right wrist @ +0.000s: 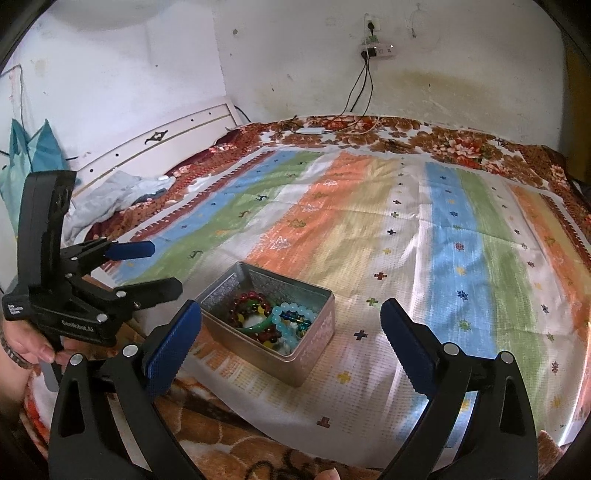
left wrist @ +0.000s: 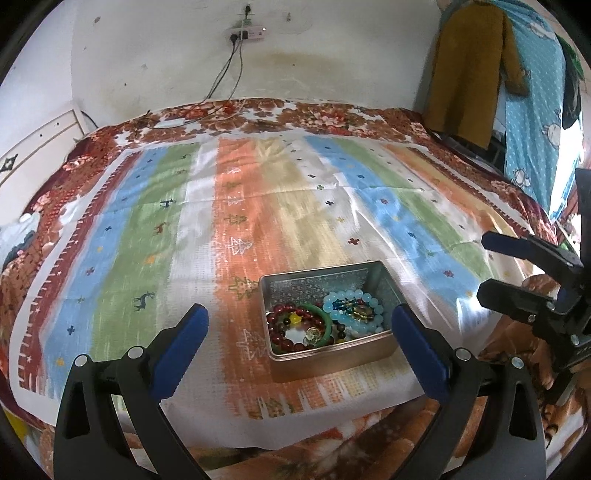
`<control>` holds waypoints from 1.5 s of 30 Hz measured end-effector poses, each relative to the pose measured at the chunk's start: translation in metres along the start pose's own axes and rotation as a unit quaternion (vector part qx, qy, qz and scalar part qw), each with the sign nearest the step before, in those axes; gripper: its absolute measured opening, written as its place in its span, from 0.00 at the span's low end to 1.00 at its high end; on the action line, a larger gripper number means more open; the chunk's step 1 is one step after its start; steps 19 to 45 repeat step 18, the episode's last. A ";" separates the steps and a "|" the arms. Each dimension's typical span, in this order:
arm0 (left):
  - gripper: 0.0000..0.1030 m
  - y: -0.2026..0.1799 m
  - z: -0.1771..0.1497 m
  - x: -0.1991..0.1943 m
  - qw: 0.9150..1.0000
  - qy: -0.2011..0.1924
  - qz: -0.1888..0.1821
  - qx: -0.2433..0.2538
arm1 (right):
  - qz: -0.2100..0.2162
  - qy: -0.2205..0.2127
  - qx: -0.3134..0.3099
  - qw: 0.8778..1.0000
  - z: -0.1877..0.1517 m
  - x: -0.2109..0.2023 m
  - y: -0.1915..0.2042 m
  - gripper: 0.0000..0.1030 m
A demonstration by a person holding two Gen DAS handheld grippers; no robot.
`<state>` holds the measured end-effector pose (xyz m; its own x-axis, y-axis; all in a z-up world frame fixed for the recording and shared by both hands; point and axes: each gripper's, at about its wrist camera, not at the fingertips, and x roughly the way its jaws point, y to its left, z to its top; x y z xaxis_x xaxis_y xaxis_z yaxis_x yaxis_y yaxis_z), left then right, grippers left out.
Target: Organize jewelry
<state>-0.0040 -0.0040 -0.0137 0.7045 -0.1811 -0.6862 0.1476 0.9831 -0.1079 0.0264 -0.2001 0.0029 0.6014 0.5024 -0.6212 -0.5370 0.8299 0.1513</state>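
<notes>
Your left gripper (left wrist: 301, 332) has its blue-padded fingers (left wrist: 183, 347) spread wide and holds nothing. The open metal tin (left wrist: 332, 360) sits on the striped cloth (left wrist: 236, 206) between and just beyond the fingertips, nearer your right-hand finger. Inside it lie a dark red bead bracelet (left wrist: 284, 325), a green bangle (left wrist: 325, 325) and a pale blue bead bracelet (left wrist: 354, 306), piled together and touching.

Your right gripper (right wrist: 291, 332) is likewise spread wide and empty. From its camera the tin (right wrist: 314, 354) lies between the fingers, close to the left-hand finger (right wrist: 173, 343), with bare cloth (right wrist: 443, 229) ahead of the right-hand one. Nothing stands between either pair of fingers and the tin's open top.

The left gripper (right wrist: 147, 266) appears beyond the tin's left side in the right wrist view, jaws parted; white lettering on its body is too blurred to read with certainty. Your hand (right wrist: 33, 350) grips its handle.

Beyond the cloth, a floral blanket (left wrist: 332, 118) covers the bed; a wall socket (left wrist: 245, 34) with two cables hangs above it. A brown garment (left wrist: 476, 74) and a blue patterned fabric (left wrist: 535, 110) hang past the right finger.
</notes>
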 end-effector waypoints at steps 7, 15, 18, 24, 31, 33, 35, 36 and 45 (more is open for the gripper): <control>0.94 -0.001 0.000 -0.002 1.000 -0.005 -0.001 0.003 | -0.001 0.005 -0.002 1.000 -0.002 0.001 0.000 0.95; 0.94 -0.004 0.000 0.000 1.000 -0.003 0.010 0.008 | 0.001 0.010 -0.005 1.000 -0.004 0.002 0.003 0.95; 0.94 -0.004 0.000 0.000 1.000 -0.001 0.007 0.010 | 0.002 0.011 -0.004 1.000 -0.003 0.003 0.003 0.95; 0.94 -0.004 0.000 0.000 1.000 -0.001 0.007 0.010 | 0.002 0.011 -0.004 1.000 -0.003 0.003 0.003 0.95; 0.94 -0.004 0.000 0.000 1.000 -0.001 0.007 0.010 | 0.002 0.011 -0.004 1.000 -0.003 0.003 0.003 0.95; 0.94 -0.004 0.000 0.000 1.000 -0.001 0.007 0.010 | 0.002 0.011 -0.004 1.000 -0.003 0.003 0.003 0.95; 0.94 -0.004 0.000 0.000 1.000 -0.001 0.007 0.010 | 0.002 0.011 -0.004 1.000 -0.003 0.003 0.003 0.95; 0.94 -0.004 0.000 0.000 1.000 -0.001 0.007 0.010 | 0.002 0.011 -0.004 1.000 -0.003 0.003 0.003 0.95; 0.94 -0.004 0.000 0.000 1.000 -0.001 0.007 0.010 | 0.002 0.011 -0.004 1.000 -0.003 0.003 0.003 0.95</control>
